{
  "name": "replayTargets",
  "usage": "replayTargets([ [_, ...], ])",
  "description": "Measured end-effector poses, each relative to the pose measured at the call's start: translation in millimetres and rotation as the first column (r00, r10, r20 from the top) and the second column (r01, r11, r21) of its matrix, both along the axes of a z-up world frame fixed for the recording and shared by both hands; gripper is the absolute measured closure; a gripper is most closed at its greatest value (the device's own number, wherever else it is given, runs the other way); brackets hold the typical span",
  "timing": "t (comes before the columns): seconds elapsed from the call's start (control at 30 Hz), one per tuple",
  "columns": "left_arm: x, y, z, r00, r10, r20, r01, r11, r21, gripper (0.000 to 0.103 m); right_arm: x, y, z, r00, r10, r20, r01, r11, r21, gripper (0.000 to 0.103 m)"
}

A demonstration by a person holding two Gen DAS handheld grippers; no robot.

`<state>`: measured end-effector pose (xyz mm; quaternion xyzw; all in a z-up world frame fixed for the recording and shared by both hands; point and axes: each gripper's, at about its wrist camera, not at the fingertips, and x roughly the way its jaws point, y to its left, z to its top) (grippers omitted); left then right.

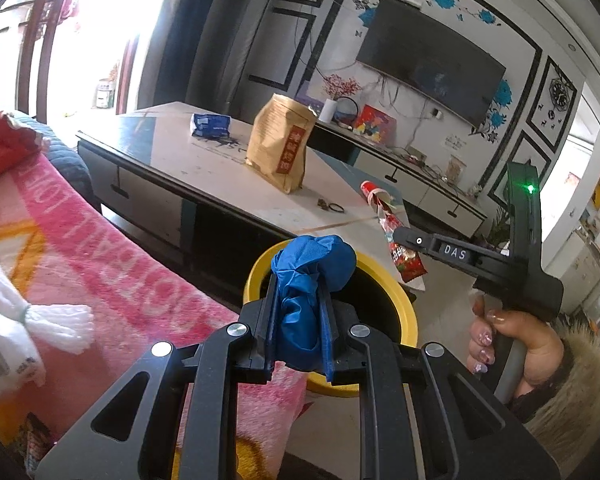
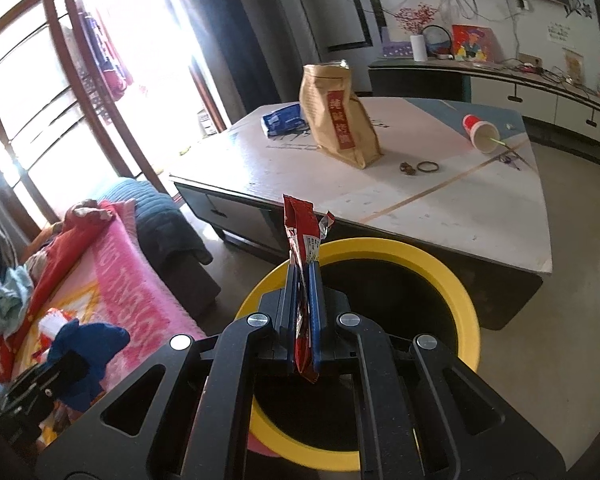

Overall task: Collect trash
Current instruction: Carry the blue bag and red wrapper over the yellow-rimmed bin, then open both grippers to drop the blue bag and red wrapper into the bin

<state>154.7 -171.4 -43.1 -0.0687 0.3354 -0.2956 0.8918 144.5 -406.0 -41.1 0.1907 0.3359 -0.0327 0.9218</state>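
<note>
Hovering by the yellow bin (image 2: 466, 308), the left gripper (image 1: 300, 304) pinches a blue wad (image 1: 312, 276) and the right gripper (image 2: 302, 312) a red wrapper (image 2: 302, 232), ready to drop.

The left wrist camera is looking forward along its fingers from just above the sofa blanket (image 1: 112, 264), facing the coffee table (image 1: 204, 160) and the TV wall. The right wrist camera is sitting close over the yellow bin (image 2: 452, 280), facing the same table (image 2: 420, 200). Both views are sharing the bin (image 1: 404, 304), the table and the brown bag (image 1: 280, 144) (image 2: 340, 120).
</note>
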Motion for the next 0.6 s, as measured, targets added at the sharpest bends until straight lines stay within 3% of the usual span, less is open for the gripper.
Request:
replayTargets([
  [0.6,15.5,-44.0,-34.9,0.995,-0.066,-0.076,0.071,0.996,0.062,0.086,5.5,-25.0,-24.0,0.995,-0.028,-0.096,0.031,0.999,0.029,0.1],
])
